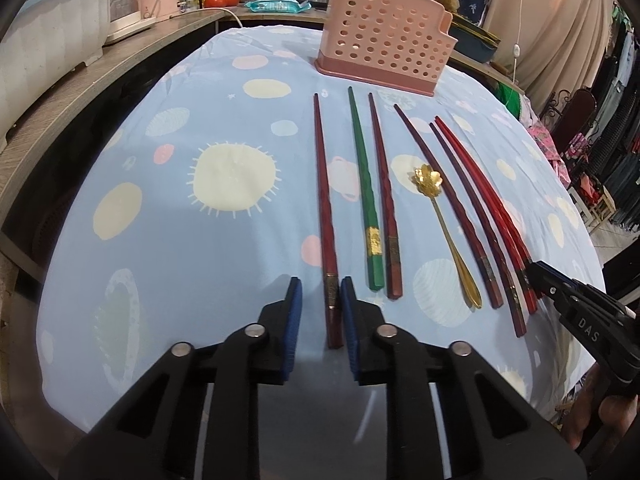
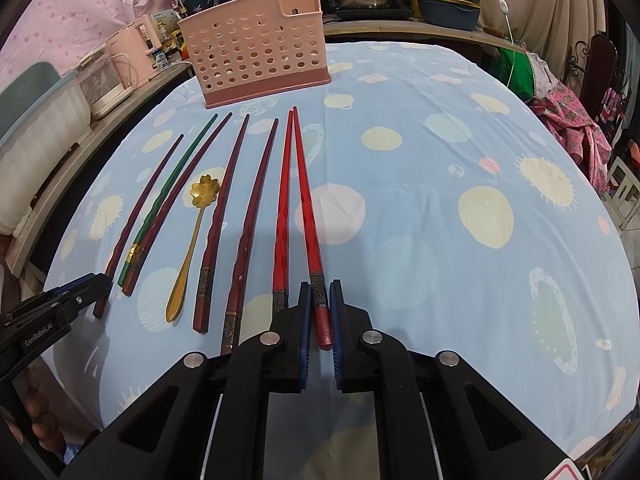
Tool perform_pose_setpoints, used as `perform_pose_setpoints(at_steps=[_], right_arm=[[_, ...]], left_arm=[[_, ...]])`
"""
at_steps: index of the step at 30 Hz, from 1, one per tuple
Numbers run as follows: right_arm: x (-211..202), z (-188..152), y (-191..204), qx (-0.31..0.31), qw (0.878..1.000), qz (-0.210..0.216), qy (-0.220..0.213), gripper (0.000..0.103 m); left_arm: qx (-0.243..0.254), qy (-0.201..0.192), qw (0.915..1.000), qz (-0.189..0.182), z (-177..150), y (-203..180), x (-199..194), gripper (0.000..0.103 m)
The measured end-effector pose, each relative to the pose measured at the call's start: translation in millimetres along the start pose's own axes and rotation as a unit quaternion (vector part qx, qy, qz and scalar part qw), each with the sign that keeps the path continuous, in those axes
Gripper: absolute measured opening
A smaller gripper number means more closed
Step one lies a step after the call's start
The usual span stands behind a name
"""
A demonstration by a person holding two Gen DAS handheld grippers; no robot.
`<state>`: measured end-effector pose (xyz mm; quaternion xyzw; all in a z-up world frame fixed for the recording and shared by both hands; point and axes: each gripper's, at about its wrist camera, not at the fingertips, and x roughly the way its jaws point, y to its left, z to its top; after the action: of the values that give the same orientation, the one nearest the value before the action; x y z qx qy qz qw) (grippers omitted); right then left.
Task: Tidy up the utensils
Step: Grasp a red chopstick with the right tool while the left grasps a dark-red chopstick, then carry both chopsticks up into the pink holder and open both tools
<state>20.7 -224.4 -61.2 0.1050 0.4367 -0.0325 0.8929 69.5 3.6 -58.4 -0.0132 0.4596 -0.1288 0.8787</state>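
Left wrist view gives us our left claw [image 1: 320,286] low over the surface [image 1: 168,248], its blue pads [image 1: 294,300] spread apart on either side of the butt end of the leftmost dark red chopstick [image 1: 325,208]; the right pad looks to be touching the stick, the left one stands clear, so we call this claw open. Beside that stick lie a green chopstick [image 1: 365,184], more dark red ones and a gold flower spoon [image 1: 438,216], all in a row pointing toward the pink perforated holder [image 1: 380,28] at the far edge. Right wrist view shows our right claw [image 2: 320,286] with its pads close against the handle of the rightmost bright red chopstick [image 2: 306,200], which lies between them on the cloth; we cannot tell whether the grip is firm
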Motion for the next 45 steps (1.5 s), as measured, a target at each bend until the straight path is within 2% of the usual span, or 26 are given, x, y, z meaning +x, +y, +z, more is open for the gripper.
perform_pose_setpoints(at_steps=[3,15,22,31,45], right_arm=[[-0.1,0.0,-0.4,0.0,1.0,0.0,0.0,0.008],[-1.4,-0.1,-0.4,0.001,1.0,0.001,-0.001,0.008],[-14.3,5.0,0.3,0.003,1.0,0.007,-0.014,0.007],[-41.9,27.8,-2.8,0.013,0.998,0.022,-0.052,0.007],[-85.2,93.2,-11.1,0.021,0.99,0.037,-0.134,0.007]], left_arm=[[0.0,0.003,1.0,-0.006,-0.3,0.1,-0.1,0.007],[-0.002,0.005,0.9999,-0.011,1.9,-0.3,-3.3,0.007],[-0.004,-0.012,0.9998,-0.018,9.2,-1.7,-18.3,0.007],[-0.011,-0.044,0.9983,-0.037,33.2,-4.0,-43.7,0.007],[0.002,-0.132,0.9908,-0.031,98.6,-10.3,-85.5,0.007]])
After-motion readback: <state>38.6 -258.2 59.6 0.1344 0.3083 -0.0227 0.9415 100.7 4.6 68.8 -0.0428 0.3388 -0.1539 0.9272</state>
